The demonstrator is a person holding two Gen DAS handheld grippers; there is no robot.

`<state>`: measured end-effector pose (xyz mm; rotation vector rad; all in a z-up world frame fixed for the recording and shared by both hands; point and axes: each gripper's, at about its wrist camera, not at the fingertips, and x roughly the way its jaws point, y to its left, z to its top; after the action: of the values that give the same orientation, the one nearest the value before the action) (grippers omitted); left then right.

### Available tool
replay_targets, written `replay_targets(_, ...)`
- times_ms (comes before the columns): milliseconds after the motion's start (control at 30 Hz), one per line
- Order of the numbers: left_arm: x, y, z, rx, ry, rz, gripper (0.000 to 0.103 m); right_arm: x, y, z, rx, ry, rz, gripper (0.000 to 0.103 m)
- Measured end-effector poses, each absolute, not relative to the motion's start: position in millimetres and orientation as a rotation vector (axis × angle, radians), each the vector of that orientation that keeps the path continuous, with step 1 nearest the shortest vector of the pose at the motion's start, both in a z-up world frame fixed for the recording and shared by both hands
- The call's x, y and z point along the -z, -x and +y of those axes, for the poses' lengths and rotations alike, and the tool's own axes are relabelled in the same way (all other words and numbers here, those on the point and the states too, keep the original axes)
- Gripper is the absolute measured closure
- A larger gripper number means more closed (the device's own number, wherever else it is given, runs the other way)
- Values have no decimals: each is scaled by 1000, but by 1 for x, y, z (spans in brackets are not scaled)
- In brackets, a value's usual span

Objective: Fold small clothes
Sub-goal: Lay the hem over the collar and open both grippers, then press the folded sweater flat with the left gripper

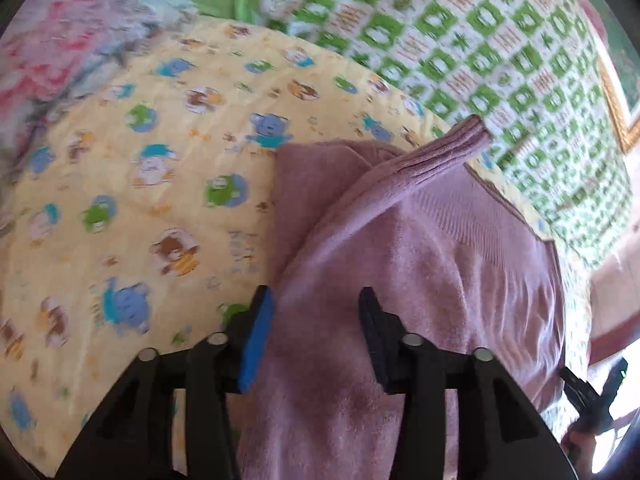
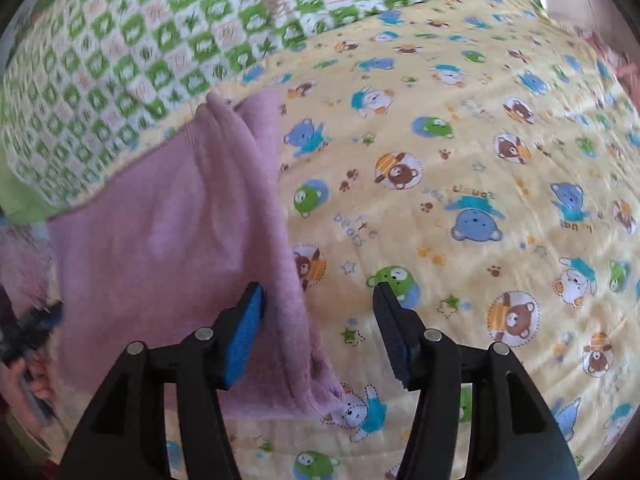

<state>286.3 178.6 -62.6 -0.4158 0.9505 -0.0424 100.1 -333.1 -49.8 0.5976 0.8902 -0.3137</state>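
Observation:
A mauve knit sweater (image 1: 420, 264) lies partly folded on a yellow bear-print quilt (image 1: 140, 184), with a sleeve laid across its body and the ribbed cuff (image 1: 472, 136) pointing away. My left gripper (image 1: 316, 304) hovers open over the sweater's left side, with cloth below the gap and the pads not pressing it. In the right wrist view the sweater (image 2: 160, 240) fills the left half, cuff (image 2: 216, 114) at its far end. My right gripper (image 2: 318, 294) is open above the sweater's right edge, its blue-padded left finger (image 2: 246, 332) over the cloth and the other over the quilt (image 2: 460, 160).
A green-and-white checked cover (image 1: 480, 40) lies beyond the quilt, and pink floral fabric (image 1: 60, 40) is bunched at the far left. A gold picture frame (image 1: 616, 92) shows at the right. A hand (image 2: 38, 384) shows at the right wrist view's lower left edge.

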Motion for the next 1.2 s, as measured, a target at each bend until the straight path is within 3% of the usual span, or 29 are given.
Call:
replay_targets(133,51,-259,179,5,463,949,45,18,-107,-308,199,-546,827,45)
replay_targets(467,65,-203,181,10,494,1039,43,-5,-197,-192,-141,-500,865,38)
replay_targets(900,82,-200,208,69,597,1107,39,-2,-296,-101,-257,-468,921,37)
replay_targets(1200,89,-200,206,111,560,1145,34,44,-404,-56,-330,-551,1004,37)
